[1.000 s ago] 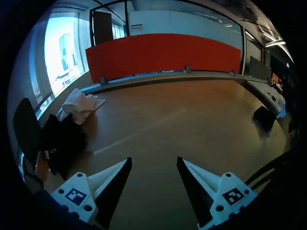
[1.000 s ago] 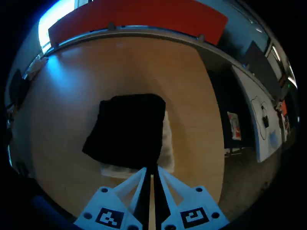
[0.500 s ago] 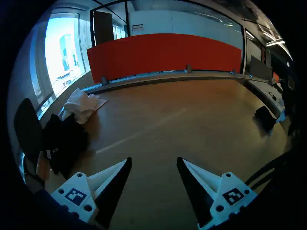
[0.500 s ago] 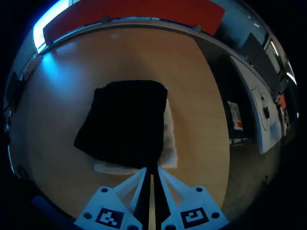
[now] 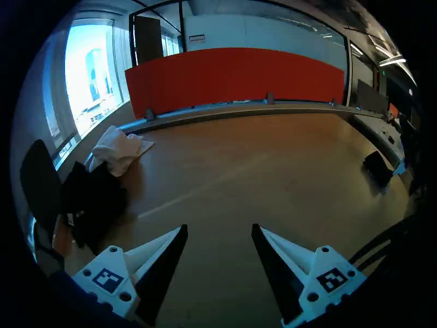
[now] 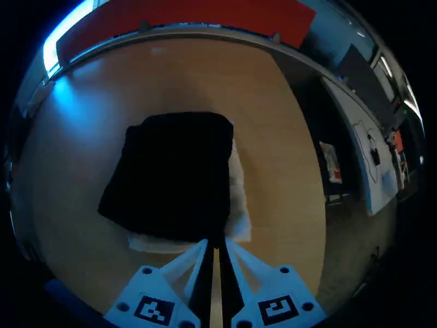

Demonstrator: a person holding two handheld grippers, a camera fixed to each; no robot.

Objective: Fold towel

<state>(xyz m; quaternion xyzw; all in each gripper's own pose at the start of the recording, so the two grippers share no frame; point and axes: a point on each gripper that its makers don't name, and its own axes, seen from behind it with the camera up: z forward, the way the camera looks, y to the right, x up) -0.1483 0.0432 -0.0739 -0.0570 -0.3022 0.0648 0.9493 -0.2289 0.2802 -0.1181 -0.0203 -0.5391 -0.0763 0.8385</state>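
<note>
Touching the closed right tongs, the black towel lies just ahead.

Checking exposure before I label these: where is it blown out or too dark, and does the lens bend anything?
Left gripper view: the window is blown out, the dark heap below it underexposed, the red partition bowed along its top by the fisheye. Right gripper view: the black towel shows no detail; blue glare on the table, upper left.
</note>
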